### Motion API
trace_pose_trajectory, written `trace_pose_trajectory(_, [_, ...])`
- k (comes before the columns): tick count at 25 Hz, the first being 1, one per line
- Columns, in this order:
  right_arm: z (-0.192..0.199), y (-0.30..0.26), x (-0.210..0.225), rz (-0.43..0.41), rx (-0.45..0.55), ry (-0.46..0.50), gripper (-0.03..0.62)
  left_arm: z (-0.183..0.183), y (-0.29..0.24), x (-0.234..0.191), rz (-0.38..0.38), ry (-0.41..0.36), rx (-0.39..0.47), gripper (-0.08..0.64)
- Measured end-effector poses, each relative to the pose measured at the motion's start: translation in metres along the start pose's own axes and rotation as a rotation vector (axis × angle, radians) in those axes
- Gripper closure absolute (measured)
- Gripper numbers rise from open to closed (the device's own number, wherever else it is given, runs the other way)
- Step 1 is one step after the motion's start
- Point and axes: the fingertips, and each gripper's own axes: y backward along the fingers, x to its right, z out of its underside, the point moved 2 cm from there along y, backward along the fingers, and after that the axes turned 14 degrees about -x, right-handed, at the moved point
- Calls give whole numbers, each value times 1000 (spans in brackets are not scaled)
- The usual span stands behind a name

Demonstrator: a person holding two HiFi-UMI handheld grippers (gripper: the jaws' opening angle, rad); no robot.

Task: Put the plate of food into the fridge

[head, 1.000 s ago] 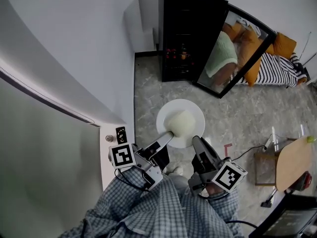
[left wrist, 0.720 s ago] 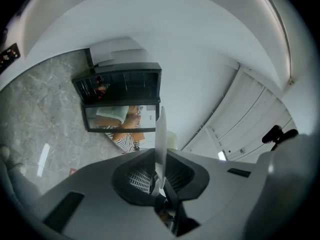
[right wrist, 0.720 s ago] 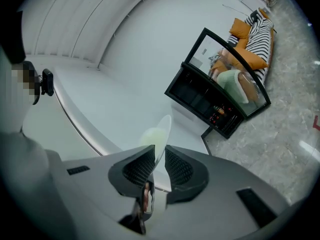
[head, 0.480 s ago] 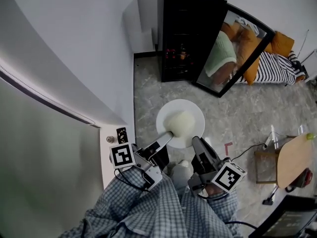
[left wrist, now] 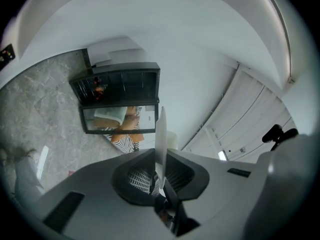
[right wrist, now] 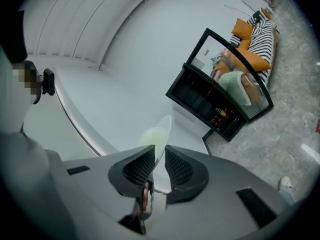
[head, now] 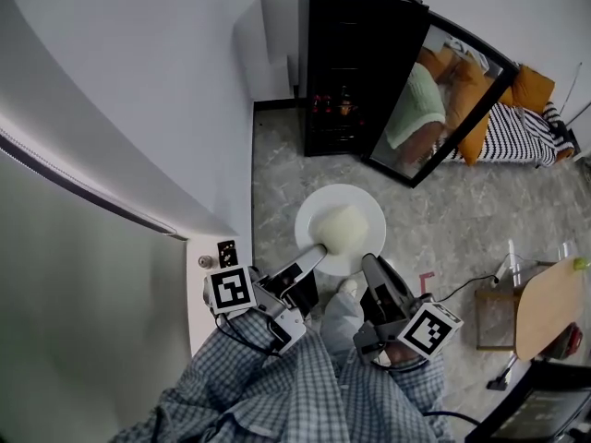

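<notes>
A white plate (head: pixel 340 227) with a pale mound of food (head: pixel 338 226) hangs level over the stone floor, held from the near side. My left gripper (head: pixel 311 256) is shut on its near left rim and my right gripper (head: pixel 370 264) is shut on its near right rim. In the left gripper view the plate (left wrist: pixel 160 138) shows edge-on between the jaws. The right gripper view shows the plate (right wrist: pixel 163 133) likewise, with the food (right wrist: pixel 149 136) beside it. Ahead stands a black fridge (head: pixel 355 63), its glass door (head: pixel 434 100) swung open to the right.
A white wall and a large pale grey panel (head: pixel 83 275) fill the left. A sofa with orange cushions (head: pixel 522 109) lies at the back right. A small round wooden table (head: pixel 545 303) and a cable stand at the right. The person's shoe (head: pixel 346 290) shows under the plate.
The person's shoe has come forward beneath the plate. The plate and both grippers keep their place and grip.
</notes>
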Motion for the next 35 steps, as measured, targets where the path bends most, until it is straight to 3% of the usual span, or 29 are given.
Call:
trace_pose_trajectory(11, [-42,-13,27,-3,-40,-6,523,-28,-37,-10,-22,7,28,517])
trace_pose_trajectory(17, [-113,-14,34,-42,-63,-48,523,-61,-93,11,-40,20,72,517])
trace_pose_trajectory(24, [-112,-17,45,-45,-82,34,523,-57,-92,-2,-10,-9,116,517])
trace_pose_trajectory(35, [-129,-21,65,-105,-104,53,523,-60,-110,-14,19,-39,189,517])
